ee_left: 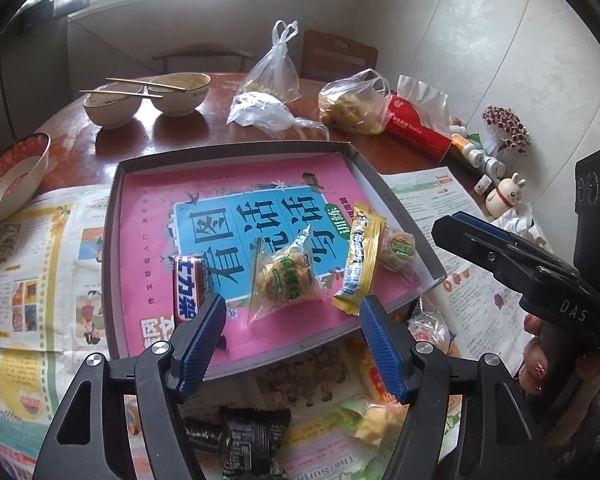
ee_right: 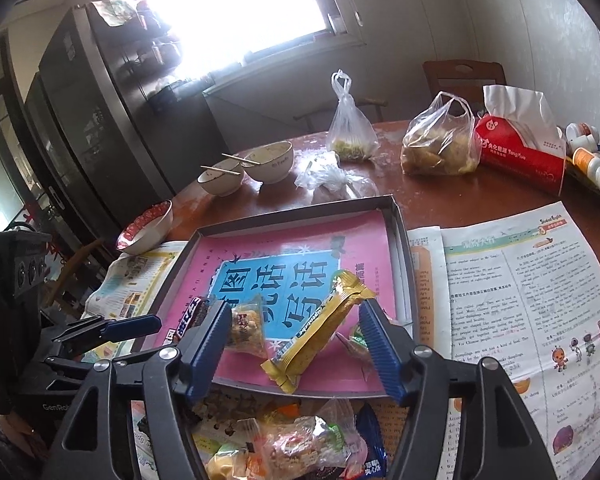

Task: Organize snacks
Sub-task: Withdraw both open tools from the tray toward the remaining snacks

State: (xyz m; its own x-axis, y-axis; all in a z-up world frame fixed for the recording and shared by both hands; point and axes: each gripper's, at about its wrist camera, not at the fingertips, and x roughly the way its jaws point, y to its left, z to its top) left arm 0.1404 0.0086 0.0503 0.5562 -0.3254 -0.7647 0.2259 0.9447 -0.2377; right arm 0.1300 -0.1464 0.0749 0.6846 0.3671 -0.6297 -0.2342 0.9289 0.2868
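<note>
A grey tray [ee_left: 236,150] lined with a pink book cover sits on newspaper. Inside lie a Snickers bar [ee_left: 188,286], a clear-wrapped floss cake [ee_left: 286,276], a yellow wrapped bar [ee_left: 362,256] and a small round green-labelled pastry [ee_left: 400,248]. My left gripper [ee_left: 293,304] hovers open over the tray's near edge, nothing between its blue pads. My right gripper [ee_right: 295,308] is also open and empty, above the yellow bar [ee_right: 320,328]. Loose snacks lie in front of the tray: black packs [ee_left: 252,436], a yellowish pack [ee_left: 374,420], and a mixed pile [ee_right: 300,444].
Behind the tray stand two bowls with chopsticks [ee_left: 148,96], a red-rimmed bowl [ee_left: 12,176], two plastic bags [ee_left: 268,80] [ee_left: 352,104], a red tissue pack [ee_left: 416,124], small bottles [ee_left: 480,156] and a rabbit figure [ee_left: 504,196]. Newspaper [ee_right: 520,300] covers the right side.
</note>
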